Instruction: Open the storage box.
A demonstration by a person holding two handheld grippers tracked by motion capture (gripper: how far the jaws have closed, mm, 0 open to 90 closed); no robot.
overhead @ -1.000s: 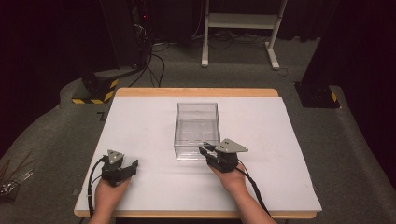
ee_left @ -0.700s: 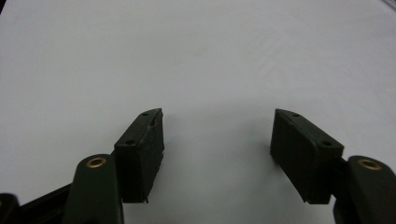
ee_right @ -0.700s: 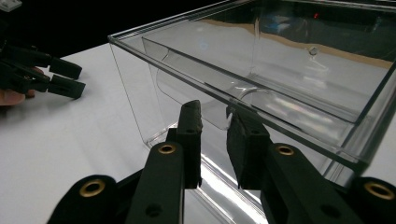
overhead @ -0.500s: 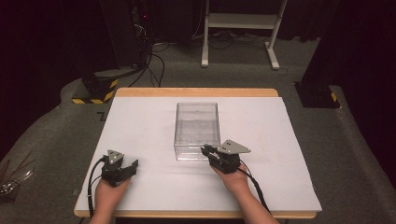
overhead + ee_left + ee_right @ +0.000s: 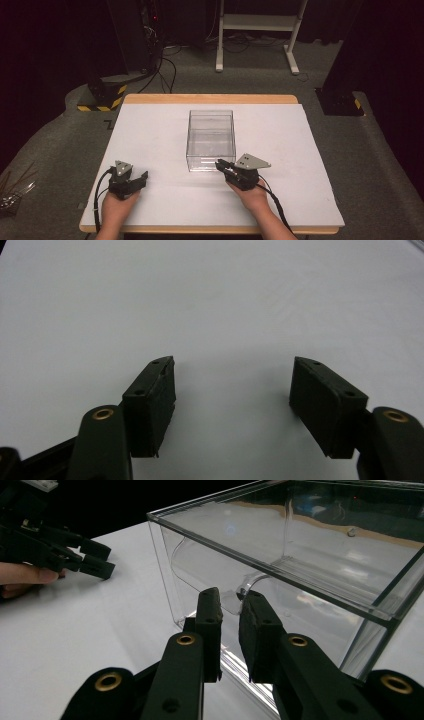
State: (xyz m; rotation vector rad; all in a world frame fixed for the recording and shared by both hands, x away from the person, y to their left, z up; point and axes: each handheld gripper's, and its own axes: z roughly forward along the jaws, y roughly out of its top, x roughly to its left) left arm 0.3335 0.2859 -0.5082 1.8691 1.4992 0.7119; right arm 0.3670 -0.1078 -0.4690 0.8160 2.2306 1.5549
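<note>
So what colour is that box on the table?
The box is clear, see-through plastic with no colour; the right gripper view shows it best.

Black gripper (image 5: 229, 611), brass screws, cable

Box (image 5: 210, 140) mid-table (image 5: 150, 130), left gripper (image 5: 139, 178) and right gripper (image 5: 223, 167) before it.

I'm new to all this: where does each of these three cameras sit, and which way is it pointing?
High view: above the person's side, looking forward and down on the white-covered wooden table; shows both forearms, left gripper and right gripper.
Left gripper view: rides the left gripper, looking along its spread jaws at bare tabletop.
Right gripper view: rides the right gripper, jaws nearly closed around the handle of the clear rectangular plastic box.
Shared: the box and left gripper appear in both high and right gripper views.
</note>
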